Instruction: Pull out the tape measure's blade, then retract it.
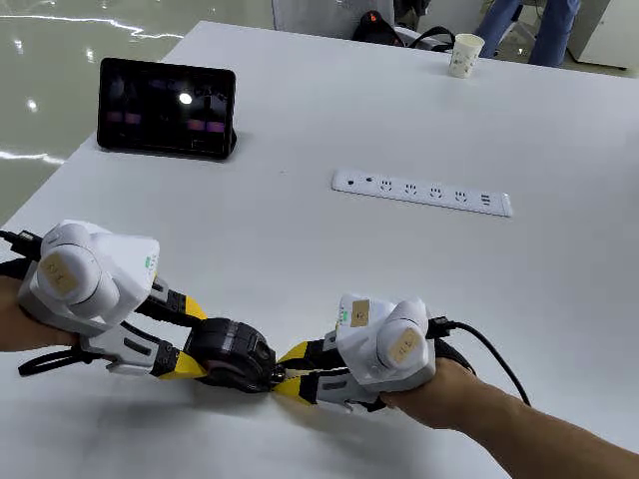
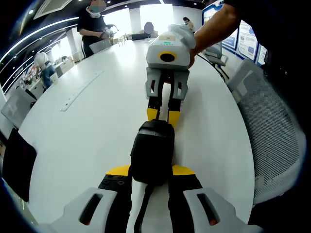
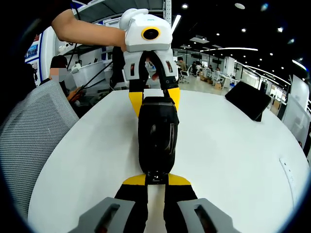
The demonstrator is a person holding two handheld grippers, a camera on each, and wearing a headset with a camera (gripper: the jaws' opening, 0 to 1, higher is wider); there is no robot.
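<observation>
No lettering can be read — the small sticker (image 1: 358,314) and the wall posters (image 2: 245,36) are too blurred.

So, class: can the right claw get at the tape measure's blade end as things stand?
Probably yes: the right claw sits right at that end of the tape measure, which the left claw holds.

Left claw (image 1: 195,337), right claw (image 1: 289,371): white housings, yellow-tipped black jaws, black cables (image 1: 491,351).
</observation>
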